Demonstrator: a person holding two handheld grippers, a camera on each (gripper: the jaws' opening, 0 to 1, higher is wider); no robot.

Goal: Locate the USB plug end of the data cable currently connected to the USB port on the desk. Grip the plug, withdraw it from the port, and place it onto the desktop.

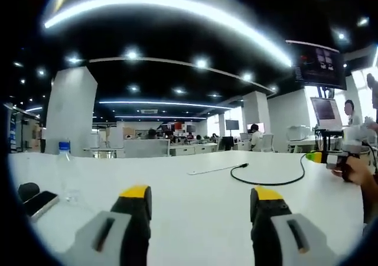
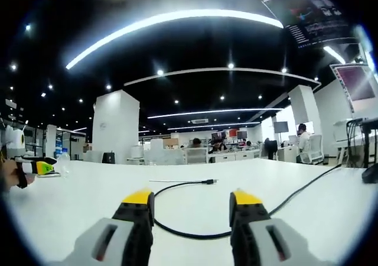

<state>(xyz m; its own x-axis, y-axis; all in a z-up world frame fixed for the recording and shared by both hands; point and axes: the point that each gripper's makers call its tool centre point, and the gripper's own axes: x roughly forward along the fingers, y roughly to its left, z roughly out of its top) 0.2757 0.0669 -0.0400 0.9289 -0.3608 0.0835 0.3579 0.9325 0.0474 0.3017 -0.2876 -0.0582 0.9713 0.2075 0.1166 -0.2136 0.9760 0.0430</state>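
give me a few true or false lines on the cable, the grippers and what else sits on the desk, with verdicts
1. The black cable lies on the white desk with its plug end free. True.
2. The right gripper is shut on the plug. False: its jaws stand open and empty, the cable running between them on the desk.
3. A clear water bottle stands on the desk at the left of the left gripper view. True.
4. The left gripper holds the phone. False: its jaws are open and the phone lies apart on the desk.
5. A thin white strip lies near the plug. True.
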